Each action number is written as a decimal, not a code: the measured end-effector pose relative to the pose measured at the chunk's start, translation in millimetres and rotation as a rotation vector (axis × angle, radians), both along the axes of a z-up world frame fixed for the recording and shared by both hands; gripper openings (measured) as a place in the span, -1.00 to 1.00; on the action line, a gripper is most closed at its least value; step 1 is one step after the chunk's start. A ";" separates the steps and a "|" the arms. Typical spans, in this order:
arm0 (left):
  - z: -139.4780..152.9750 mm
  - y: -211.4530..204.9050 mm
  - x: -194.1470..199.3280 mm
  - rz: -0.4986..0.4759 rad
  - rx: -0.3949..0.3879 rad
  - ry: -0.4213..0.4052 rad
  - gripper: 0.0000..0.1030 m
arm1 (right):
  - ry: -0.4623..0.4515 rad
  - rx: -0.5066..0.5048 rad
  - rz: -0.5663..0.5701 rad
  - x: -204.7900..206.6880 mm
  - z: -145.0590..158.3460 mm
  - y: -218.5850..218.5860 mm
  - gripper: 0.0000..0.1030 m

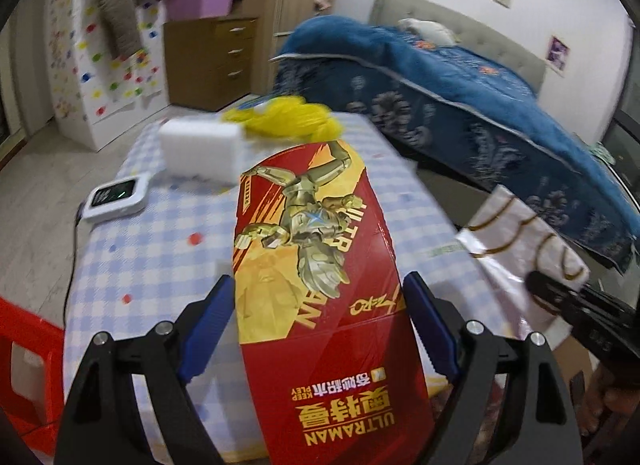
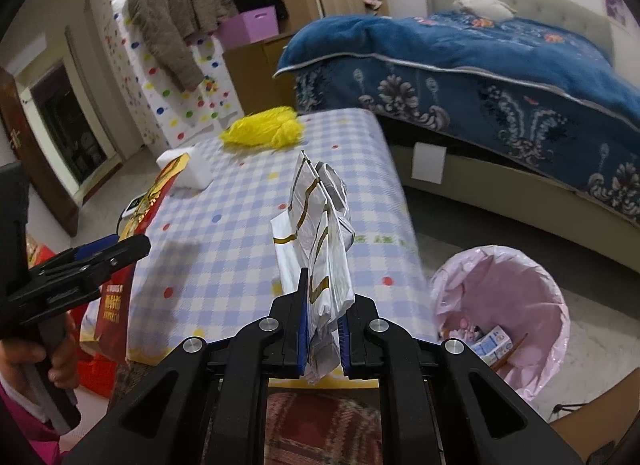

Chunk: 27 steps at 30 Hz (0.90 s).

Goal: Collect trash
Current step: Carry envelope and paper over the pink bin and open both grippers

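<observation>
While one red-and-yellow cardboard box [image 1: 320, 285] printed "ULTRAMAN", "KEEP PLAY" sits clamped between left gripper [image 1: 320, 329] fingers, right gripper [image 2: 323, 329] fingers pinch one crumpled silver-white foil wrapper [image 2: 320, 233] above checked-cloth bench [image 2: 240, 201].

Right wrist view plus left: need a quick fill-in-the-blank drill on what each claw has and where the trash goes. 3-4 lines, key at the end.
1. The right claw is shut on a crumpled ____ wrapper with gold lines.
2. Between the pads of the left claw is a ____ Ultraman box.
3. The bin beside the table is lined with a ____ bag.
4. The fluffy bundle at the table's far end is ____.

Missing words: white; red; pink; yellow
</observation>
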<state>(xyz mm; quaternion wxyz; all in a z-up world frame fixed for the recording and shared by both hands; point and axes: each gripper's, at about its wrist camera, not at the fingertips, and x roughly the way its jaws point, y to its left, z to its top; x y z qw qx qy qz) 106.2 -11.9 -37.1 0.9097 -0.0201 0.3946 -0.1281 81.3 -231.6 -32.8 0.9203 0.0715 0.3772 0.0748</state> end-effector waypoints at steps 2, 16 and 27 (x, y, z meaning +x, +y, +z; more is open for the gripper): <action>5.0 -18.3 -2.3 -0.048 -0.005 -0.008 0.60 | -0.012 0.002 -0.027 -4.9 2.8 -10.4 -0.77; 2.8 -168.0 6.0 -0.358 -0.015 -0.017 0.60 | -0.003 -0.014 -0.327 -42.6 -3.6 -129.4 -0.77; -37.4 -261.9 16.0 -0.512 0.023 0.050 0.61 | 0.132 -0.048 -0.483 -42.9 -50.1 -186.9 -0.73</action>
